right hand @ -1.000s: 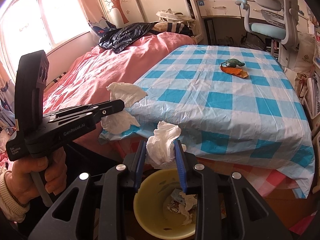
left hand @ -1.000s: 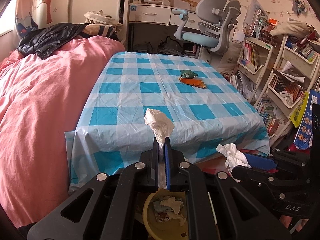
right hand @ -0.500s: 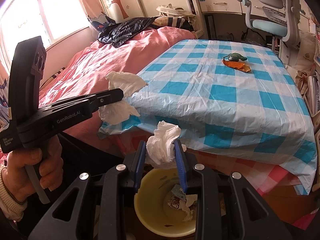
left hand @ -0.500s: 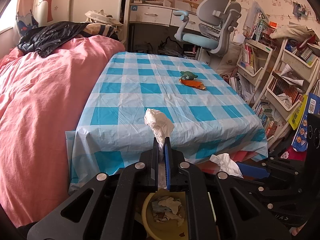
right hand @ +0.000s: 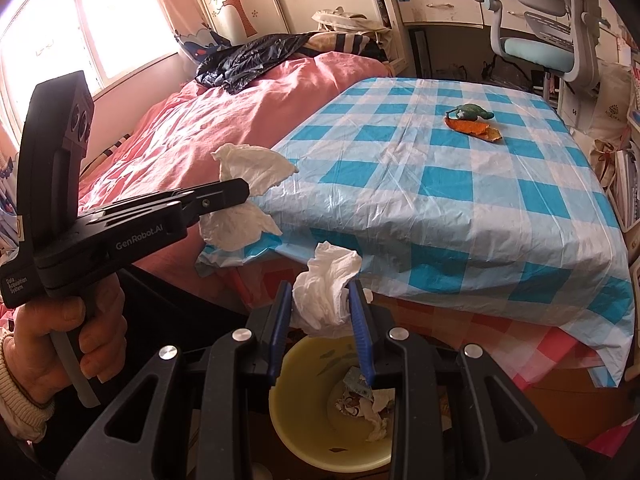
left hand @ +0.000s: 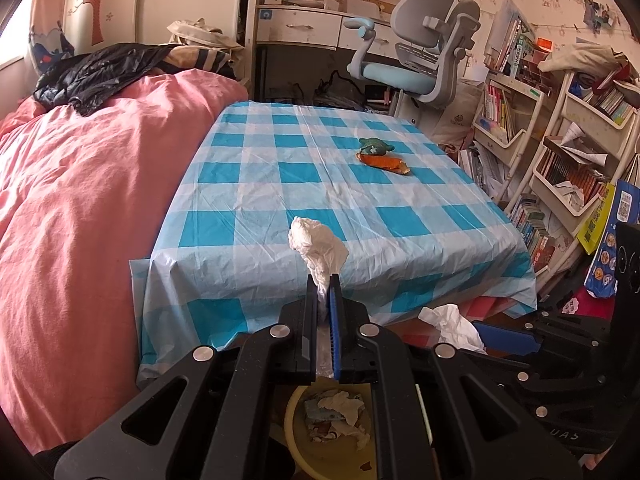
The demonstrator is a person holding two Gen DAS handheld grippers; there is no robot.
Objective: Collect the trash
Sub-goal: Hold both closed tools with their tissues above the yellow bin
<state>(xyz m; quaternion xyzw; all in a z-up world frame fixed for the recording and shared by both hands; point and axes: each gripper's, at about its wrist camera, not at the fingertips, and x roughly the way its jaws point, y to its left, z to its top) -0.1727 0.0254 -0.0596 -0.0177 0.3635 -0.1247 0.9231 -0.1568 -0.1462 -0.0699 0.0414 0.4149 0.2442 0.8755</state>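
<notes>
Two crumpled white paper tissues are held up — one in the left tool, one in the right. One round yellow plastic bin sits below with several scraps inside, too jumbled to count. One blue-and-white checked tablecloth carries two bits of litter — one orange peel, one green wrapper. One grey swivel chair.

Both wrist views close above the yellow bin at 6 o'clock, facing the checked table toward 12; shared: table, bin, bed
</notes>
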